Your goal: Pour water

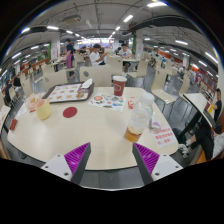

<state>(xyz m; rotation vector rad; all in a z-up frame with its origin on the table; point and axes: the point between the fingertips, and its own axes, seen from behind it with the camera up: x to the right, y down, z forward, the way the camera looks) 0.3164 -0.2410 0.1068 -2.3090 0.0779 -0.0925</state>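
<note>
A clear plastic bottle [139,118] with orange liquid in its lower part stands on the cream round table [90,128], ahead of my right finger. A red paper cup [119,86] stands further back, beyond the fingers. A smaller cup [44,110] with yellowish drink stands ahead to the left. My gripper [111,158] is open and empty, low over the near table edge, its purple pads [76,155] spread wide apart with bare table between them.
A tray [68,93] with paper lies at the back left. A red round coaster [70,112] lies on the table. Printed wrappers [107,101] lie near the red cup. A leaflet [161,136] lies right of the bottle. Chairs and tables fill the hall behind.
</note>
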